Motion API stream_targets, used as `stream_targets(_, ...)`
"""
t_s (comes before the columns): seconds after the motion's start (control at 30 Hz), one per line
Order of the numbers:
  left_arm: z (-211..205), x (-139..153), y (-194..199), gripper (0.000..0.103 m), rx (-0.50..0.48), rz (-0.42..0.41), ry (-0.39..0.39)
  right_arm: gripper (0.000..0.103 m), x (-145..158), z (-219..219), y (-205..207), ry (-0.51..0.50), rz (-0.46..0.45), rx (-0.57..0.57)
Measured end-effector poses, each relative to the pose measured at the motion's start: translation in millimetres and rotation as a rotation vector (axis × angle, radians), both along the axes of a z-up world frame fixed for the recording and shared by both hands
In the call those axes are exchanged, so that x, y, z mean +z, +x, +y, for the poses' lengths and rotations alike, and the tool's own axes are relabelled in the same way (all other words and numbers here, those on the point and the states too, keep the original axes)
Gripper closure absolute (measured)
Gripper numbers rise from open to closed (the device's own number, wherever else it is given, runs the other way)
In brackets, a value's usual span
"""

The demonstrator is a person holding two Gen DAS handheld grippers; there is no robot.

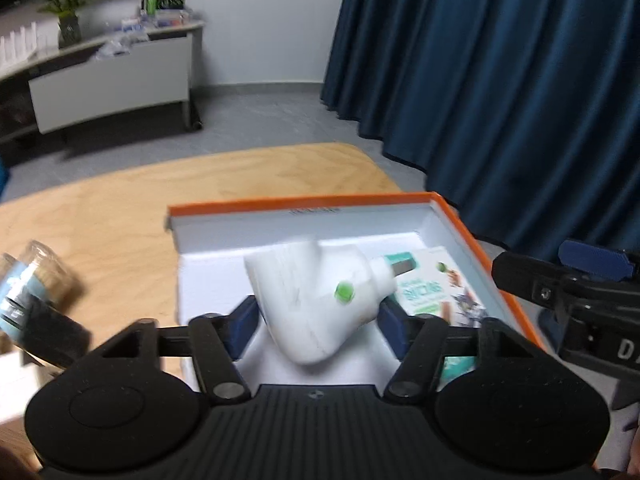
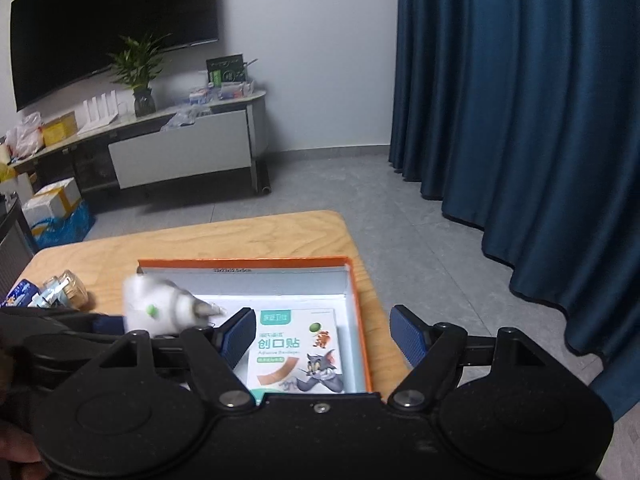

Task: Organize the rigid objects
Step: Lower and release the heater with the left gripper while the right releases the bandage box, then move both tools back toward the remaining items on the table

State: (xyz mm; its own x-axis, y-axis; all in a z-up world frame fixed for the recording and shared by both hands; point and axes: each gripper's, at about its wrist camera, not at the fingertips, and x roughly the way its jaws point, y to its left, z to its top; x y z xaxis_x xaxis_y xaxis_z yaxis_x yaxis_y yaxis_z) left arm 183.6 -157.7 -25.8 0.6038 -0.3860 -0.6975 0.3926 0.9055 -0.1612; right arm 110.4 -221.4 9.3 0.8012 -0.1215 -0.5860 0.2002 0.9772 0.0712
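Between our left gripper (image 1: 318, 330) pads: white bottle (image 1: 316, 300), blurred, over the orange box (image 1: 304, 202); jaws wide, pads look clear of it, likely just let go. Right gripper (image 2: 323, 334) open, empty, above the bandage pack (image 2: 298, 350) lying in the box on the wood surface (image 1: 120, 208). Bottle looks like rigid, light, smooth plastic, so we'd grip the broad body, not the neck. Pack reads "创口贴", "Adhesive Bandages", cartoon cat; bottle carries a green dot.

blue curtain (image 2: 520, 100), dark tv screen (image 2: 112, 20), potted plant (image 2: 140, 76)
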Motion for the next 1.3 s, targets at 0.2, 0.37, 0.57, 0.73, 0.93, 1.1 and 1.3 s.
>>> stream_targets(0.2,14.5,11.2,-19.9,0.016,0.037,-0.035,0.008,0.015,6.5,4.3,-12.4,0.024,-0.018,0.009)
stream_targets(0.37,30.6,23.2,-34.3,0.01,0.084,-0.037,0.021,0.014,9.7,15.6,-20.1,0.034,-0.022,0.032)
stream_targets(0.57,49.9,34.1,-53.7,0.006,0.142,-0.051,0.046,0.014,8.1,29.4,-30.5,0.081,-0.01,0.058)
stream_targets(0.73,68.2,38.9,-66.8,0.006,0.183,-0.057,0.051,0.014,8.8,46.9,-37.3,0.09,-0.003,0.092)
stream_targets(0.93,91.1,43.5,-81.2,0.005,0.227,-0.07,0.045,0.014,11.2,65.8,-40.9,0.093,0.004,0.134)
stream_targets(1.1,110.3,41.9,-86.3,0.005,0.268,-0.07,0.042,0.014,11.7,82.6,-41.4,0.098,0.012,0.174)
stream_targets(1.3,137.6,38.2,-93.2,0.005,0.325,-0.065,0.043,0.014,11.0,105.1,-38.2,0.098,0.021,0.226)
